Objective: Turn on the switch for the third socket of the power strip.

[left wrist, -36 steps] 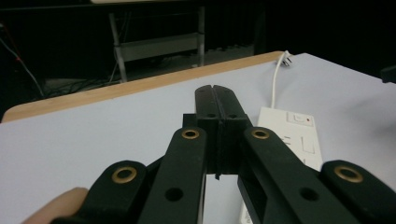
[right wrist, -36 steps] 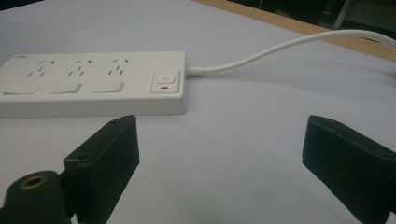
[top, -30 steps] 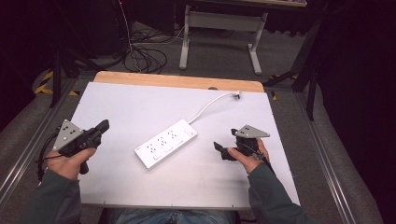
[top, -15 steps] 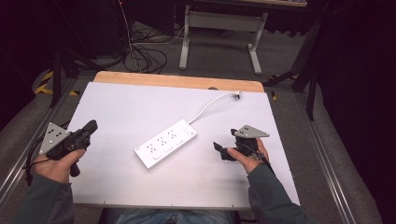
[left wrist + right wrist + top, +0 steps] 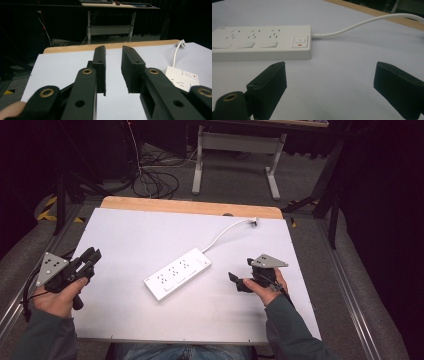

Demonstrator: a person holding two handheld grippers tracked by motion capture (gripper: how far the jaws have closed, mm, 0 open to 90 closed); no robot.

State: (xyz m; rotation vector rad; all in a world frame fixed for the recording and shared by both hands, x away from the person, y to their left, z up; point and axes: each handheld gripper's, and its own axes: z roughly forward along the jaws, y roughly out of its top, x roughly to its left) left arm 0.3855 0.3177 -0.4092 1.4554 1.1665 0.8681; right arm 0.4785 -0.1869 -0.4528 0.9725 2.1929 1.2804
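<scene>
White power strip [image 5: 178,273] mid-table; cord's plug [image 5: 254,221] blurry; left gripper [image 5: 91,257] fingers slightly apart; right gripper [image 5: 234,280] fingers wide

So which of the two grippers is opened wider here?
The right gripper, beside the power strip: its own view shows a wide stretch of table between its jaws. The left gripper has only a narrow gap.

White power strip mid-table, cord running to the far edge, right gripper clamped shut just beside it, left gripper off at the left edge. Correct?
One thing is off: the right gripper is not shut. The right gripper view shows its jaws wide apart with bare table between them, near the white rectangular plastic power strip. The rest holds: white cord to the far edge, left gripper at the left edge.
</scene>
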